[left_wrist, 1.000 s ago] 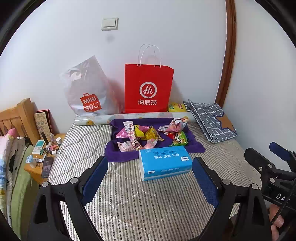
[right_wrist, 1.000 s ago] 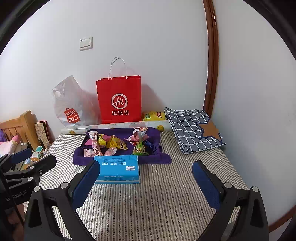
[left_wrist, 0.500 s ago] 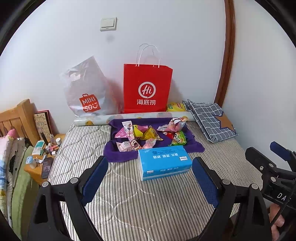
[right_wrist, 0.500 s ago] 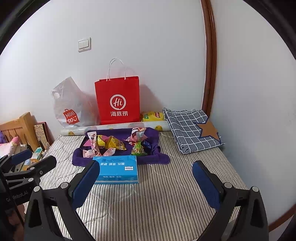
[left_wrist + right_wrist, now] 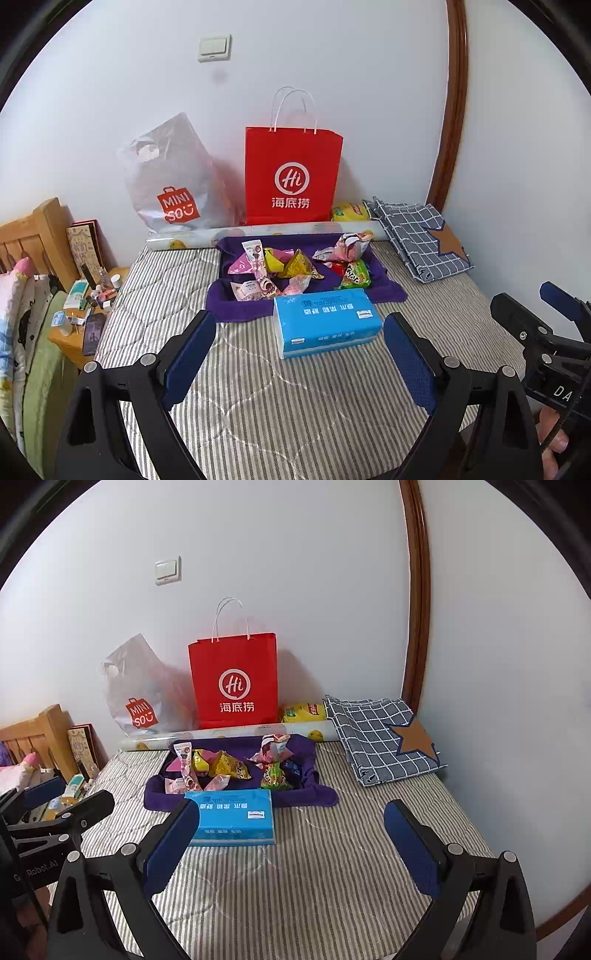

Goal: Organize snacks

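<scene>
Several wrapped snacks (image 5: 295,267) (image 5: 229,766) lie heaped on a purple cloth (image 5: 384,291) (image 5: 314,797) in the middle of a striped mattress. A blue tissue pack (image 5: 327,321) (image 5: 232,816) lies just in front of the cloth. My left gripper (image 5: 299,350) hovers open over the mattress, short of the tissue pack, nothing between its blue pads. My right gripper (image 5: 291,842) is open too, a little to the right of the pack, holding nothing. Each gripper shows at the edge of the other's view.
A red paper bag (image 5: 291,173) (image 5: 234,681) and a translucent plastic bag (image 5: 166,181) (image 5: 136,694) stand against the back wall behind a paper roll (image 5: 184,242). A folded checked cloth (image 5: 421,238) (image 5: 384,738) lies back right. A cluttered wooden nightstand (image 5: 74,332) sits left.
</scene>
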Demonstrator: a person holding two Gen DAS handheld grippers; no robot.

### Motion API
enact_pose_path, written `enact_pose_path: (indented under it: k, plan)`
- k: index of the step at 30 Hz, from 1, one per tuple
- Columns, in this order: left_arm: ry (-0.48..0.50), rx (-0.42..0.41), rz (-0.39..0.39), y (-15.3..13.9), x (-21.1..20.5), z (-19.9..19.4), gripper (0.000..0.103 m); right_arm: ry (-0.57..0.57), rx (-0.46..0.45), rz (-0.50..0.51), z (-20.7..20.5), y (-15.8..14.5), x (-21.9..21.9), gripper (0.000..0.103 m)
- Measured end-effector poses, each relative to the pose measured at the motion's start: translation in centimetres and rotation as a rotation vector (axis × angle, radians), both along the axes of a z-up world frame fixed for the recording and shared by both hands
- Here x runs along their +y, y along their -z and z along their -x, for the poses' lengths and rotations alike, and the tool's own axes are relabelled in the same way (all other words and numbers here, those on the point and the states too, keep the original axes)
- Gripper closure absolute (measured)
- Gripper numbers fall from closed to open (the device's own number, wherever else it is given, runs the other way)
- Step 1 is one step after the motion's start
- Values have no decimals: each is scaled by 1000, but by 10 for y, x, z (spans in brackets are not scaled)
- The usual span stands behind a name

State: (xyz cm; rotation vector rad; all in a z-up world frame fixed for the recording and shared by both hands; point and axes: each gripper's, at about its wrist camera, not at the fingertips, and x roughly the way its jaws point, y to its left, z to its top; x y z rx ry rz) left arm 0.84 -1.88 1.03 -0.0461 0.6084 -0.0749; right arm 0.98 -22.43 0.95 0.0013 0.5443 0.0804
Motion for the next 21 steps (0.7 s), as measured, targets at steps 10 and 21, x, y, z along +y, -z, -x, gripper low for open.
enact_pose_path:
  k: [10, 21]
  plan:
    - [3, 2, -3, 1, 0, 1, 11, 3, 1, -8, 1, 2, -1, 2]
    - [2, 1, -7, 1, -2, 1, 11, -2, -10, -8, 6, 2, 0, 2]
